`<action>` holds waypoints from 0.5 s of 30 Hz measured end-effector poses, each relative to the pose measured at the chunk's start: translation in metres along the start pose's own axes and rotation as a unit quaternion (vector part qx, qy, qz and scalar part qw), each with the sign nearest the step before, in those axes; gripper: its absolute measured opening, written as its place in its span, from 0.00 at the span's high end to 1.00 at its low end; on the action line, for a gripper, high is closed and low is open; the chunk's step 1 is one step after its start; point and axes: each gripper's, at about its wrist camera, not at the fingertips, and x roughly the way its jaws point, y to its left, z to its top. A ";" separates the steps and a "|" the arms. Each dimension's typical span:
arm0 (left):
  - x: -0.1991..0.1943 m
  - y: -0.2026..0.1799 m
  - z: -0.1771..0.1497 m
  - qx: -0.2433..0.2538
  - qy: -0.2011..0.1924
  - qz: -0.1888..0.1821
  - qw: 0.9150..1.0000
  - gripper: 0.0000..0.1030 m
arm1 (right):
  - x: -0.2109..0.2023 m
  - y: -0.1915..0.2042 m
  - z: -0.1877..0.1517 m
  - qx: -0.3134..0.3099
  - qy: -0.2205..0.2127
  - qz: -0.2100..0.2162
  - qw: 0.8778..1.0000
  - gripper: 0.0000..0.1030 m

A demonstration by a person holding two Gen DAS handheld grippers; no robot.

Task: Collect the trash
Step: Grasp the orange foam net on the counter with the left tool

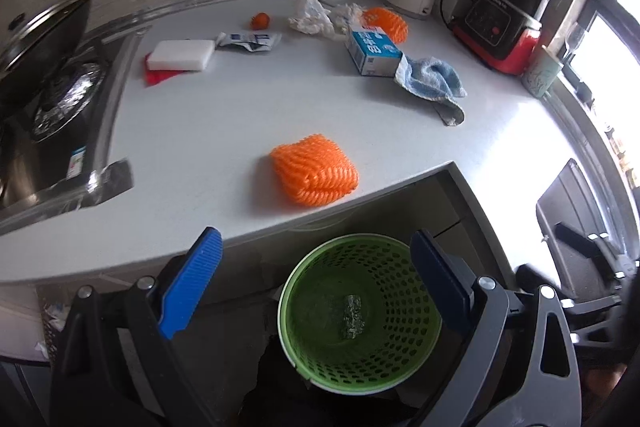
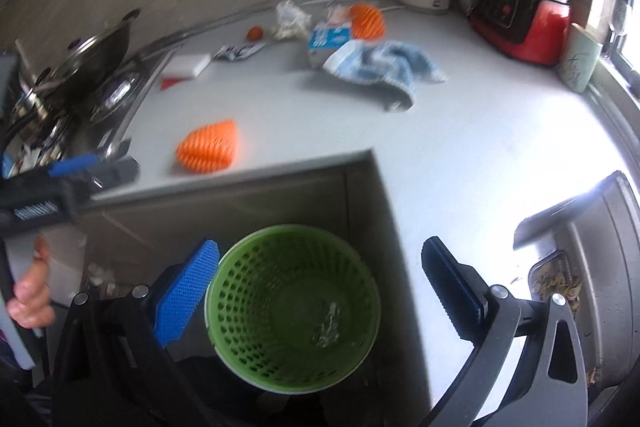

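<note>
Grippers left (image 1: 316,281) and right (image 2: 320,285), jaws spread and empty above green bin (image 1: 360,311) at lower centre, crumpled foil (image 1: 352,317) inside

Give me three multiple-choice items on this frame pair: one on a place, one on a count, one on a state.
1. Where is the green basket?
A. On the counter
B. Below the counter edge
C. In the sink

2. How many orange foam nets lie on the counter?
A. One
B. Two
C. Four

3. How is the right gripper?
A. Open, nothing between its pads
B. Shut on a cloth
C. Shut on the basket rim

Key: B, the basket stands lower, in front of the counter edge. B, one net near the edge, one by the blue carton. A, the blue pads stand wide apart.
</note>
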 end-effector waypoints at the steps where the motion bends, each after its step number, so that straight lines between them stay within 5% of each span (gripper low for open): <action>1: 0.010 -0.002 0.004 0.003 0.002 -0.002 1.000 0.12 | 0.000 -0.002 0.003 0.004 -0.001 -0.003 1.000 0.02; 15: 0.092 -0.013 0.038 0.021 0.049 0.007 0.999 0.18 | 0.021 -0.035 0.046 0.052 -0.004 -0.050 0.997 0.02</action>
